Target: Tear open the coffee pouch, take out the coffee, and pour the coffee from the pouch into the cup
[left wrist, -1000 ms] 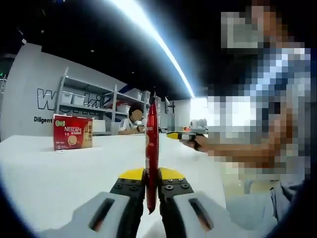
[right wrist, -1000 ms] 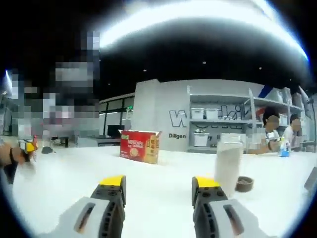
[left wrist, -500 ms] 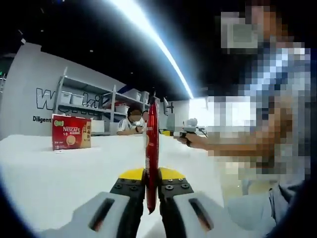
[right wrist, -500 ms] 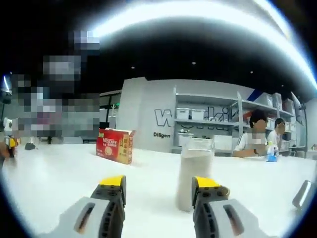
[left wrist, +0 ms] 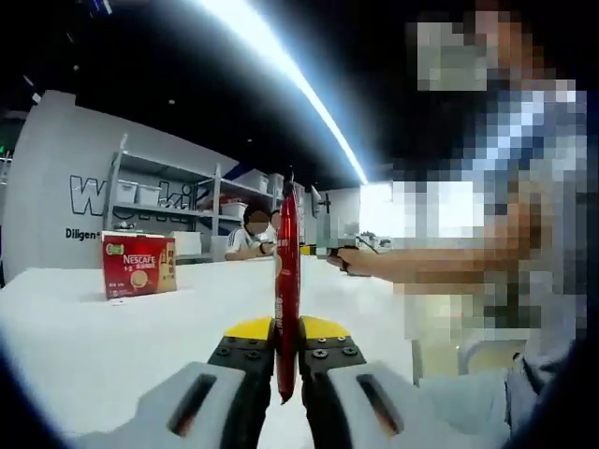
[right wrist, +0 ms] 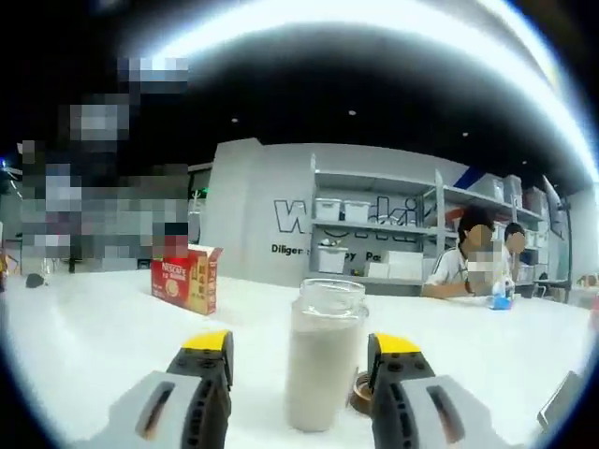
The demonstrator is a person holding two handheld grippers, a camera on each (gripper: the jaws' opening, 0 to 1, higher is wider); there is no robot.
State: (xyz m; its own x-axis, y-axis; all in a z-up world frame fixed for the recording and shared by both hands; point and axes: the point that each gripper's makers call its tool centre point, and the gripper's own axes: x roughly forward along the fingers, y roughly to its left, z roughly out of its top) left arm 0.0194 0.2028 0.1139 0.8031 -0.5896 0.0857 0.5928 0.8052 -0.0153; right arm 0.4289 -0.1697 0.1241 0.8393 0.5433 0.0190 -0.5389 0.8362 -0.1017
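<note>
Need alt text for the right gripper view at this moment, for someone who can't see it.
The right gripper, jaws open, frames a glass jar of pale, milky liquid standing on a white table. A red Nescafe box stands farther back on the left, and two people sit before wall shelves on the right.

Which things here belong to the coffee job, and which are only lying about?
Job:
- thin red coffee pouch, clamped upright in the left tool
- clear glass jar of pale liquid, between the open right tool jaws

Lying about:
- red Nescafe carton
- white table
</note>
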